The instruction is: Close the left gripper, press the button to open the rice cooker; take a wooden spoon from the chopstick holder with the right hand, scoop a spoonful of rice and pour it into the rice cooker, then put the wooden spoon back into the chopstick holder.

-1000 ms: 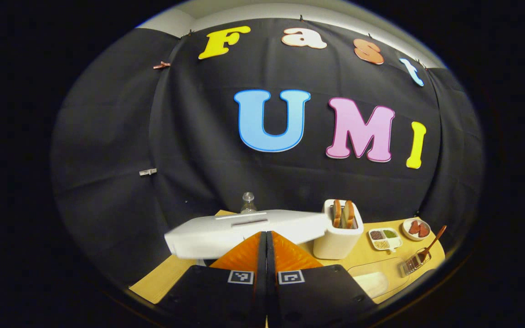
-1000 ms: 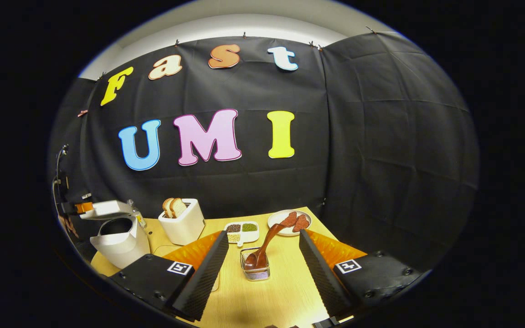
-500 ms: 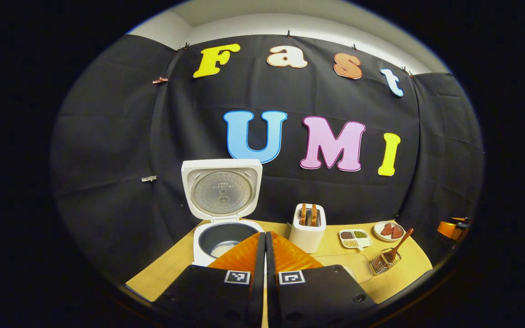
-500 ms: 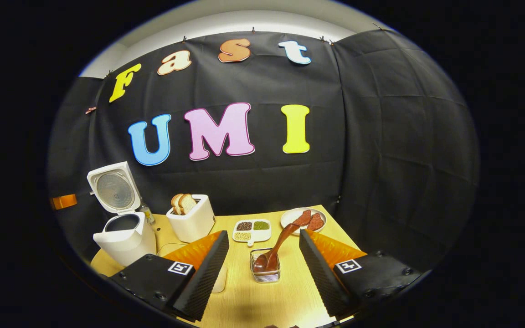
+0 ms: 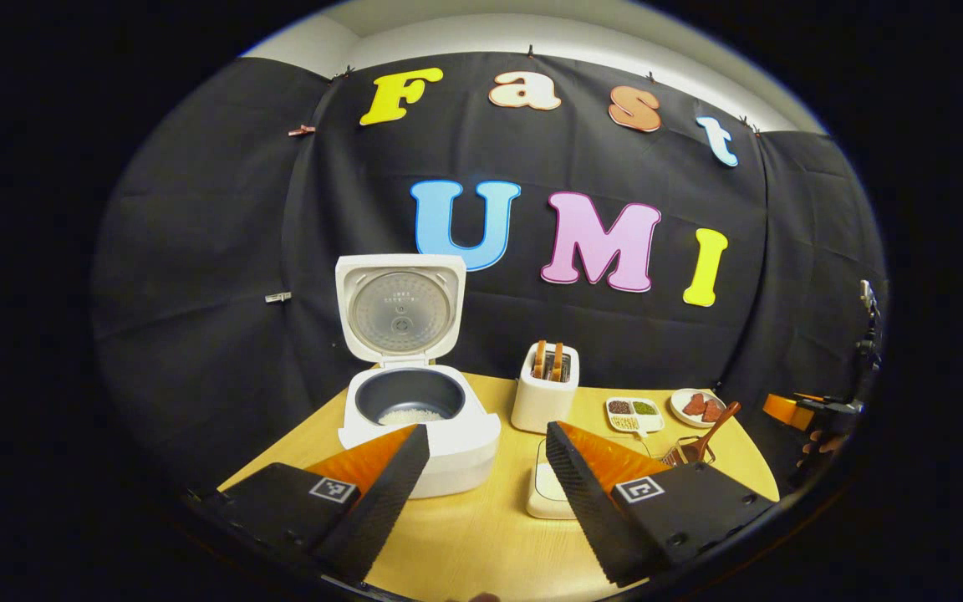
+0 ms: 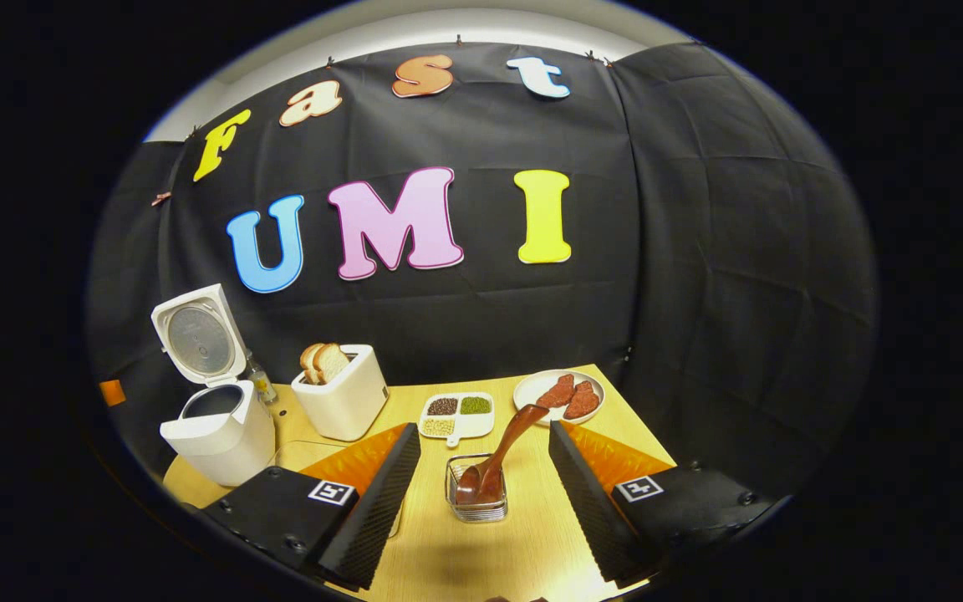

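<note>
Your first step is done: the cooker [image 5: 419,418] stands at the worktop's [image 5: 481,535] left end with its lid [image 5: 399,307] up. The left gripper [image 5: 486,485] has its fingers spread and empty. Your right gripper [image 6: 484,489] is also spread, straddling the holder [image 6: 476,500] without touching the spoon [image 6: 502,456] leaning in it. Grasping, scooping, pouring and returning all remain.

I can read no words or numbers. The rice cooker lid [image 5: 400,307], at about eleven o'clock from my left gripper [image 5: 488,431], carries print too small to make out. My left and right gripper [image 6: 483,428] each bear square coded markers [image 5: 326,490], at seven and five o'clock.
</note>
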Demonstrator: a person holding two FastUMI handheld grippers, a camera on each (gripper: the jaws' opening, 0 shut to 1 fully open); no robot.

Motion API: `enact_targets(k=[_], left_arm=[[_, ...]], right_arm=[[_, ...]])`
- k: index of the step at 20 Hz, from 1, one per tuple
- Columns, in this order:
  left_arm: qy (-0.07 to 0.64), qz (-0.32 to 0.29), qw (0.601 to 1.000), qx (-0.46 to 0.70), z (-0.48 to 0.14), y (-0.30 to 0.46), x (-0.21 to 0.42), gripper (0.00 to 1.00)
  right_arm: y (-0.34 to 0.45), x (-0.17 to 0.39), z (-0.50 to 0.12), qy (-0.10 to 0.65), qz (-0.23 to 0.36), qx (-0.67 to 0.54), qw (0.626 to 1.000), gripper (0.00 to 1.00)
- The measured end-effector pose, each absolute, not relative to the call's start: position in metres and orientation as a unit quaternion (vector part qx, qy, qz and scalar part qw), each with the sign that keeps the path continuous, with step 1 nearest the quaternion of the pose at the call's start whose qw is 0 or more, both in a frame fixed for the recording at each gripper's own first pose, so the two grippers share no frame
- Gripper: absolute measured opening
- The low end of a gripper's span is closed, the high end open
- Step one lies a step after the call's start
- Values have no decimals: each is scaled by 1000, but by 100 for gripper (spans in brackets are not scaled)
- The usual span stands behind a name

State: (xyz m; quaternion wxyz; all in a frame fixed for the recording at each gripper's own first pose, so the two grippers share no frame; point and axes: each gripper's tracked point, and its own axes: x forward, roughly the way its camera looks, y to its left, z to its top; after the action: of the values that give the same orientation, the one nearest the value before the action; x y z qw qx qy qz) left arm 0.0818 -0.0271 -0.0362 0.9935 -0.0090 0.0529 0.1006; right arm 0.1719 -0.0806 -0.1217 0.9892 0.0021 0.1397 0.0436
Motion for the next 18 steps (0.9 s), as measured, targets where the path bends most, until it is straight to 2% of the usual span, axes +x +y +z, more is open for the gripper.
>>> enact_targets(k=[16,17,18], left_arm=[[128,153,979,-49,-97,-62,80,96],[137,155,977,-48,-104,-64,79,96],[145,157,976,-48,-109,-66,77,96]], right_arm=[[-90,280,-247,253,59,76,963,99],[-89,287,-253,254,62,79,962,94],[-88,295,-259,254,64,80,962,99]])
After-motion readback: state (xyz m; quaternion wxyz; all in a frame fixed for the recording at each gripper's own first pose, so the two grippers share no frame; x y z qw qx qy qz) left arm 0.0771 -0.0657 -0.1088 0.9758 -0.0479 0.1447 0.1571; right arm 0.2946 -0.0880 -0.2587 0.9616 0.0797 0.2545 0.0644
